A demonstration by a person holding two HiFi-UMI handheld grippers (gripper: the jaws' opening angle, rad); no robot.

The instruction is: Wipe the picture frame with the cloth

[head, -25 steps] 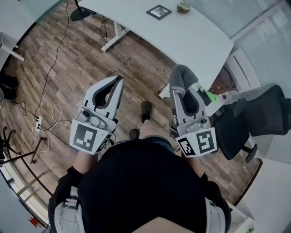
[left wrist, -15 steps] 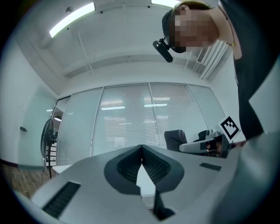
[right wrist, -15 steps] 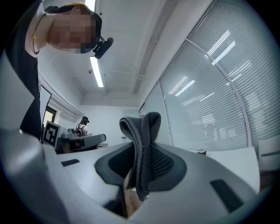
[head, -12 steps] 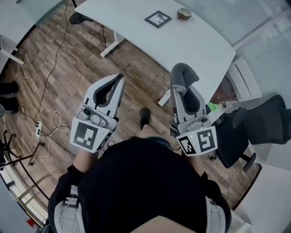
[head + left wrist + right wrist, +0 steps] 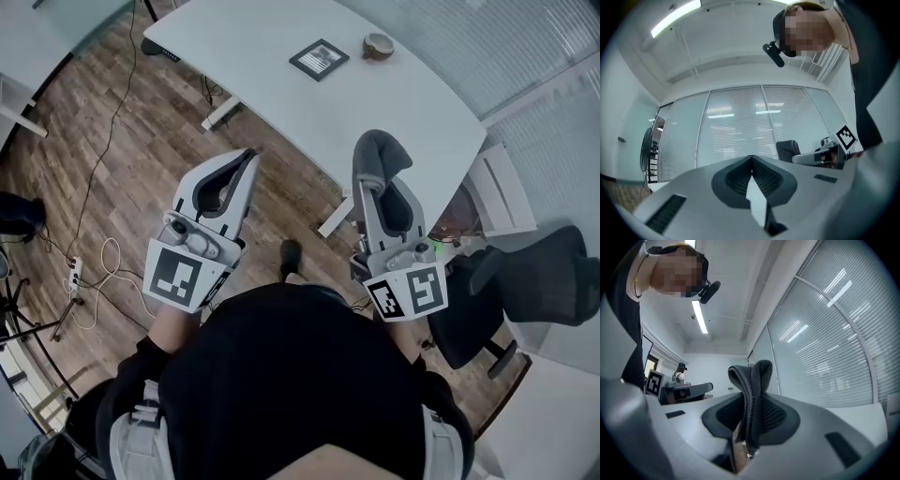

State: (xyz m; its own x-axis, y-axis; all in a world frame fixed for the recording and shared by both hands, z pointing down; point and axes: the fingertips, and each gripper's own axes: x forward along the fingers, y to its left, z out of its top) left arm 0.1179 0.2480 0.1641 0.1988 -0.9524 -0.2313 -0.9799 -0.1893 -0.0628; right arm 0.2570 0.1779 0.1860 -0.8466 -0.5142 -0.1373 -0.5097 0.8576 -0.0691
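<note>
A small black picture frame (image 5: 319,59) lies flat on the white table (image 5: 272,47), far ahead of both grippers. My right gripper (image 5: 364,178) is shut on a grey cloth (image 5: 378,153), which bulges out past its tips; in the right gripper view the folded cloth (image 5: 752,390) stands up between the jaws. My left gripper (image 5: 249,156) is shut with nothing in it, held over the wood floor short of the table edge. In the left gripper view its jaws (image 5: 751,159) meet at the tips and point towards the blinds.
A small round bowl (image 5: 378,44) sits next to the frame on the table. A black office chair (image 5: 525,281) stands at the right. Cables and a power strip (image 5: 75,272) lie on the wood floor at the left. Table legs (image 5: 221,112) stand ahead.
The person has walked towards the table; the table, the frame and the bowl have come nearer in the head view. Both grippers stay as they were, the right one with the cloth.
</note>
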